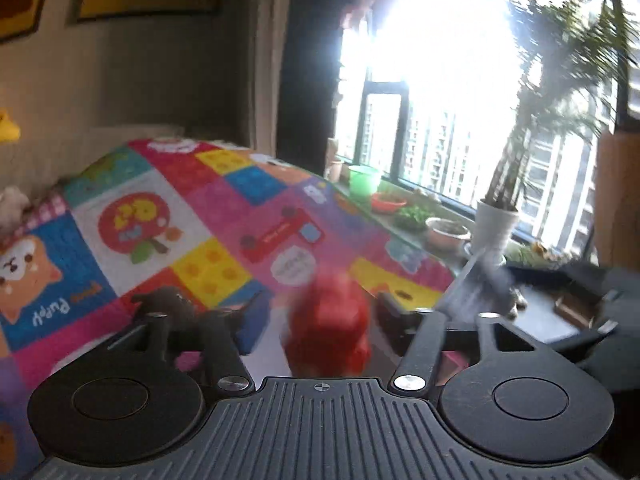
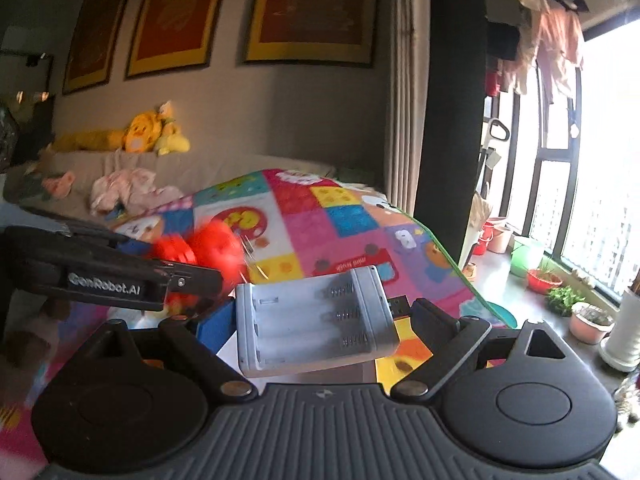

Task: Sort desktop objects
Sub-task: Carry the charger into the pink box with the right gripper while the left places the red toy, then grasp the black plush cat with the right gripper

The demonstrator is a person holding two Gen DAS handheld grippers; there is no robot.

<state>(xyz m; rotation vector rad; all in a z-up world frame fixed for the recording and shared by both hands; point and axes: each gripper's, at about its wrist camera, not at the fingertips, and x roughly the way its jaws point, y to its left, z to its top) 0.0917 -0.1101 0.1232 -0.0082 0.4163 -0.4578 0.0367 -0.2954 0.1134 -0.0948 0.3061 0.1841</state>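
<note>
Motion blur smears the red toy [image 1: 326,326] that sits between the fingers of the left tool [image 1: 320,312]; whether the pads press it cannot be told. The right tool [image 2: 316,320] is clamped on a grey battery charger [image 2: 314,322], its empty slots facing up and a USB plug [image 2: 398,305] poking out beside the right finger. Behind both lies a bright patchwork play mat [image 2: 340,216].

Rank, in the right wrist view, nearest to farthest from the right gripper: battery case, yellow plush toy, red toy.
1. Battery case, between the right gripper's fingers.
2. Red toy, left, by the left gripper.
3. Yellow plush toy, far left, on the sofa back.
</note>
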